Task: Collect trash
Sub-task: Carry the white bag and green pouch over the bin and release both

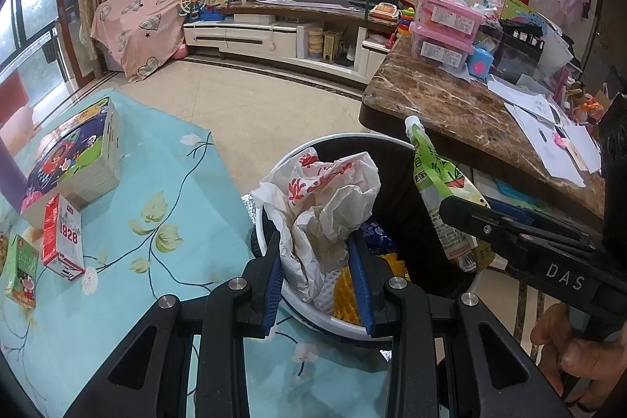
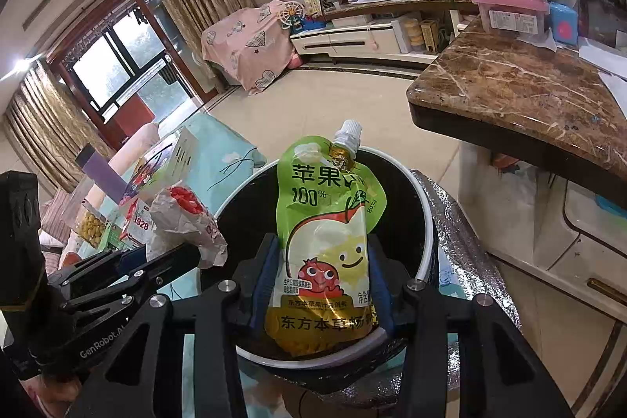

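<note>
Your left gripper [image 1: 319, 277] clamps crumpled wrapper [image 1: 325, 198], right gripper [image 2: 323, 285] grips juice pouch [image 2: 329, 234]; either may snag the bin [image 2: 425, 222] rim when released

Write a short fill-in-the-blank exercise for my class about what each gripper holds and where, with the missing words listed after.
1. The left gripper holds a crumpled white ____ bag.
2. The right gripper holds a green juice pouch with a ____ cap at its top.
3. Both items hang over the open ____.
4. On the floral cloth stands a red and white carton with the number ____.

Missing words: plastic; white; trash bin; 1928
</note>
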The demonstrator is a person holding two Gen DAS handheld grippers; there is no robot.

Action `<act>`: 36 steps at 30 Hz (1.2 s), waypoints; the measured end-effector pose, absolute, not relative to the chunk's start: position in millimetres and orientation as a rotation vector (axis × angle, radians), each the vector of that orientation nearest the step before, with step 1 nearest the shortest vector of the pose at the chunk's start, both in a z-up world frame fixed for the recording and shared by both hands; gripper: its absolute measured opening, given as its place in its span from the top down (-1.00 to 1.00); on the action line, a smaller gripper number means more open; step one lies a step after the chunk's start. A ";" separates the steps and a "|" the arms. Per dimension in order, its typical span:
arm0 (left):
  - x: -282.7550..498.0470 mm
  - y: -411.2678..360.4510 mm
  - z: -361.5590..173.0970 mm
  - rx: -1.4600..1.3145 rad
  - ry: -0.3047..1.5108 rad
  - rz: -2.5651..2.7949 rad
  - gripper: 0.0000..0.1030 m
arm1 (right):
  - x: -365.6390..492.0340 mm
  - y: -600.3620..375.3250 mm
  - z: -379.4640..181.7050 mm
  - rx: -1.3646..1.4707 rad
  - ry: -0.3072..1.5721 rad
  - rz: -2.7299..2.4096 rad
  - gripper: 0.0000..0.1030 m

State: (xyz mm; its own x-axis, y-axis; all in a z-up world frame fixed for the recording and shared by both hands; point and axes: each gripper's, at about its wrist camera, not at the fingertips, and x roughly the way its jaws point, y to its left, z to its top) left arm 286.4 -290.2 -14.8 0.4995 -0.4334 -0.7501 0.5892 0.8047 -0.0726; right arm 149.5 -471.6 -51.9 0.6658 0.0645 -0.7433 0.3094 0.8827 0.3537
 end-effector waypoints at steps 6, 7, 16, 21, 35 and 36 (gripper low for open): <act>286.2 -293.2 -16.5 0.213 0.844 -0.626 0.40 | 150.0 -471.7 -53.7 0.483 0.843 -0.145 0.14; 285.8 -293.8 -16.6 0.214 0.844 -0.625 0.41 | 150.0 -471.7 -54.0 0.484 0.844 -0.145 0.14; 287.4 -294.9 -17.4 0.223 0.847 -0.626 0.40 | 151.2 -472.5 -54.9 0.488 0.847 -0.145 0.14; 288.9 -296.5 -18.6 0.227 0.851 -0.625 0.40 | 151.9 -473.6 -56.3 0.491 0.850 -0.145 0.14; 297.9 -303.1 -23.6 0.246 0.866 -0.622 0.40 | 155.6 -477.4 -59.7 0.510 0.860 -0.137 0.14; 298.1 -303.7 -23.8 0.248 0.866 -0.621 0.40 | 155.9 -477.6 -59.9 0.510 0.861 -0.137 0.14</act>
